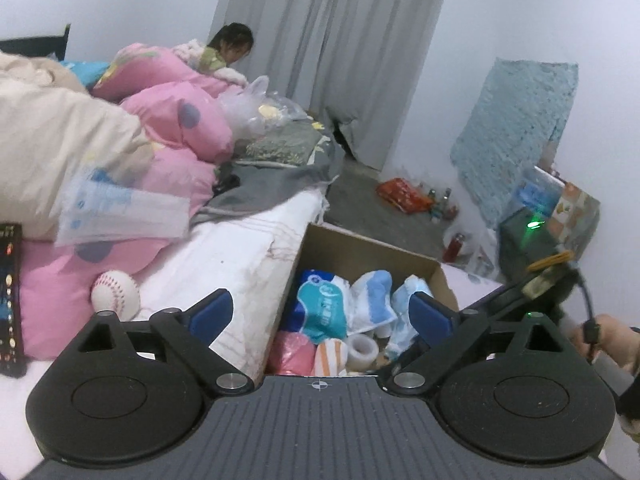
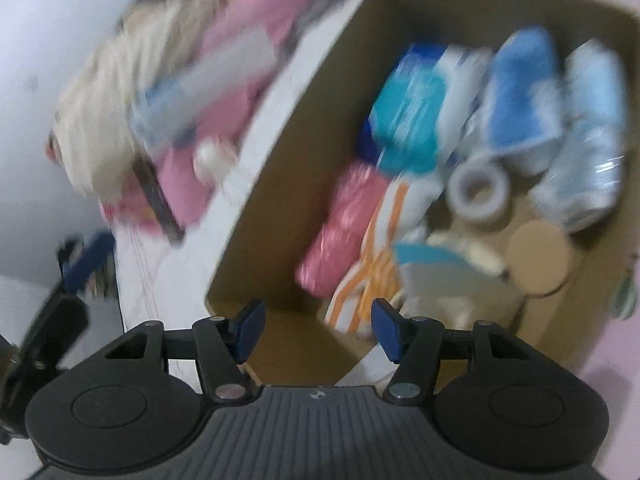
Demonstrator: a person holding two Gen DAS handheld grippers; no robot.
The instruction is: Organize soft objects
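L gripper (image 1: 320, 316): jaws spread wide, nothing btwn the blue pads; hangs over the near edge of the box.
R gripper (image 2: 316, 326): jaws well apart, less wide than L, nothing held; over the box's near corner. View badly blurred.
Box (image 1: 360, 248): open cardboard, on floor against the mattress side, at 12 o'clock from both grippers.
Box contents: teal/white pack (image 1: 324, 308) at 12 o'clock from L jaws; blue/white packs (image 1: 376, 296) beside it, toward 1 o'clock; pink bundle (image 2: 340, 224) & orange-striped cloth (image 2: 376, 260) nearer R jaws, touching each other; tape roll (image 2: 478, 190) at 1 o'clock in R view; tan disc (image 2: 538, 262) at 2 o'clock of R jaws.
Baseball (image 1: 115, 295): on the bed, at 9 o'clock from L jaws, touching pink quilt (image 1: 180, 128).
Clear mask pack (image 1: 120, 212): on the quilt, 10 o'clock.
Cream blanket (image 1: 52, 140): beyond it, 10 o'clock.
Person (image 1: 228, 50): far end of bed, 11 o'clock, by grey curtain (image 1: 340, 40).
Hand (image 1: 600, 340): 3 o'clock edge of L view, on R gripper's handle.
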